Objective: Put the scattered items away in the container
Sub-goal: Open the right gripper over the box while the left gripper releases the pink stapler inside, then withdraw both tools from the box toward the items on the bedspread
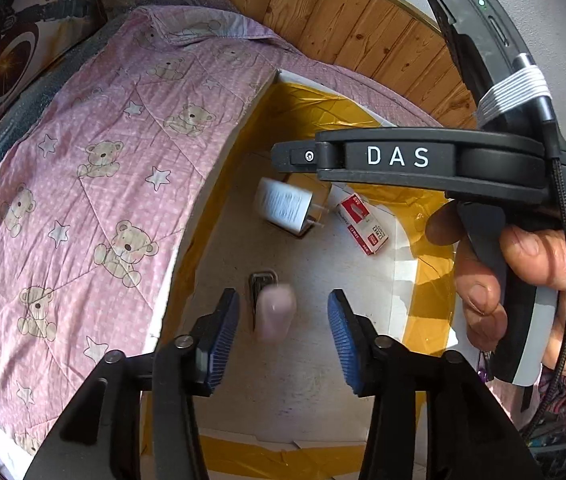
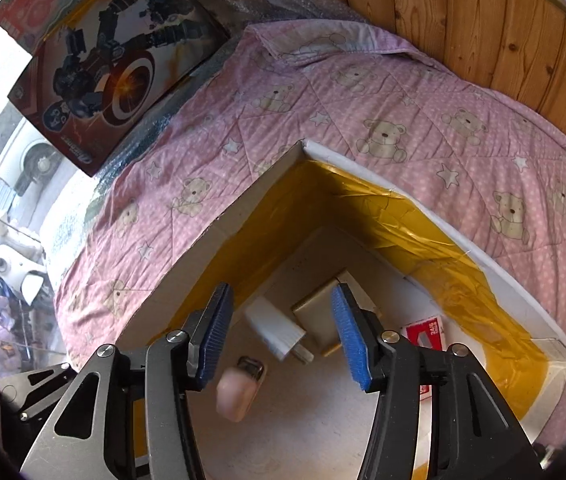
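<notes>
We list the scene from left to right.

Far left, right wrist view: a printed toy box (image 2: 123,64) with a round shield design lies on bubble wrap beside the quilt.

Pink quilt (image 1: 95,168), with bears and stars, covers the bed; a wooden panel wall (image 2: 495,20) runs behind it.

Container (image 1: 227,148): an open white cardboard box with yellow tape lining its inner walls, resting on the quilt.

Inside the container we count:
- a small pale pink item (image 1: 275,316), blurred in both views, with a dark clip-like part just behind it; we cannot tell what it is or whether it rests on the floor of the box;
- a white plug adapter (image 1: 283,204), prongs showing, near the box's middle;
- a tan flat box (image 2: 323,312), seen only in the right wrist view, touching the adapter;
- a red and white staple box (image 1: 361,224), to the right of the adapter.

Left gripper (image 1: 283,332): blue pads spread wide, released, over the box with the pink item between the pads in view but not clamped.

Right gripper (image 2: 283,332): likewise released, grasping nothing, over the box interior. In the left wrist view a hand (image 1: 531,280) grips its handle at far right.
</notes>
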